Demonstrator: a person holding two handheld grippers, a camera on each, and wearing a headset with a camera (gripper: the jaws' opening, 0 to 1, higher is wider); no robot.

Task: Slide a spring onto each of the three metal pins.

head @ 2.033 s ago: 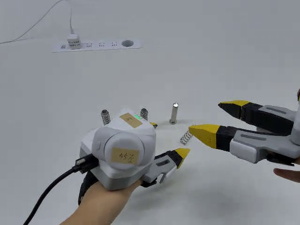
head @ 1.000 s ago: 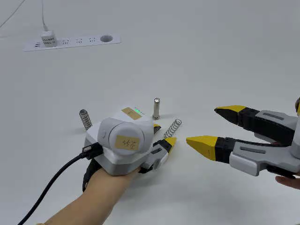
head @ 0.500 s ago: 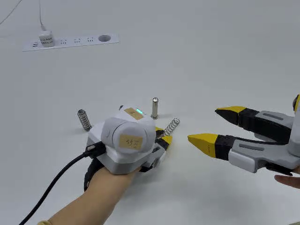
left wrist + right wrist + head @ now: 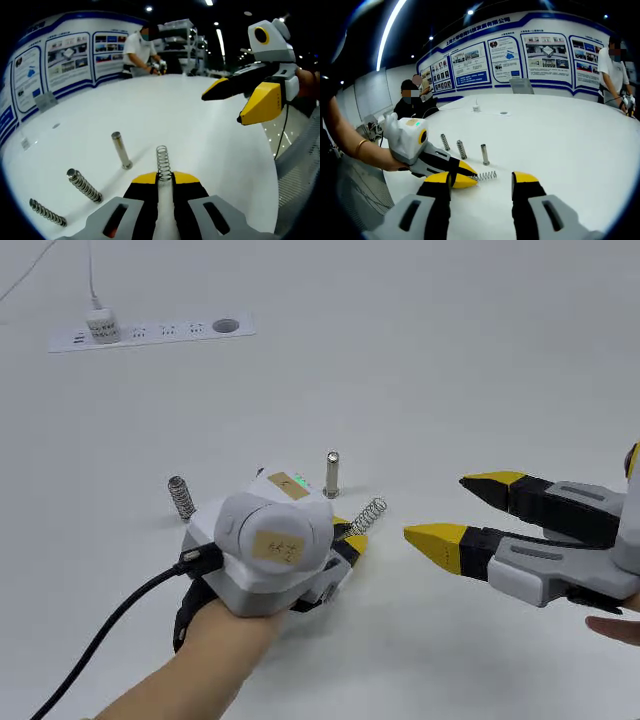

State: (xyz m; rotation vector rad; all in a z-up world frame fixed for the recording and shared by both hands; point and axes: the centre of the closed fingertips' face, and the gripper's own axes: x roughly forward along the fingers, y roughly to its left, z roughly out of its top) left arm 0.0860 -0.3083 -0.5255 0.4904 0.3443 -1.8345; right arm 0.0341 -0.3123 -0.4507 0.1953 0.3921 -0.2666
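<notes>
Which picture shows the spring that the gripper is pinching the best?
The left gripper view: the spring stands large and close, its lower end pinched by the shut left gripper. The right gripper view shows it small, side on, sticking out of that gripper. The head view shows it small too, near the bare pin.

So the right hand-held gripper (image 4: 485, 181) sits down low over the white surface (image 4: 580, 150), jaws wide apart. The left hand-held gripper (image 4: 470, 176) pokes in from the left, pinching one end of a spring (image 4: 487, 175) that sticks out sideways. Just behind it a bare pin (image 4: 484, 154) stands upright. Left of that are a near sprung pin (image 4: 462, 149) and a far sprung pin (image 4: 444, 142).
</notes>
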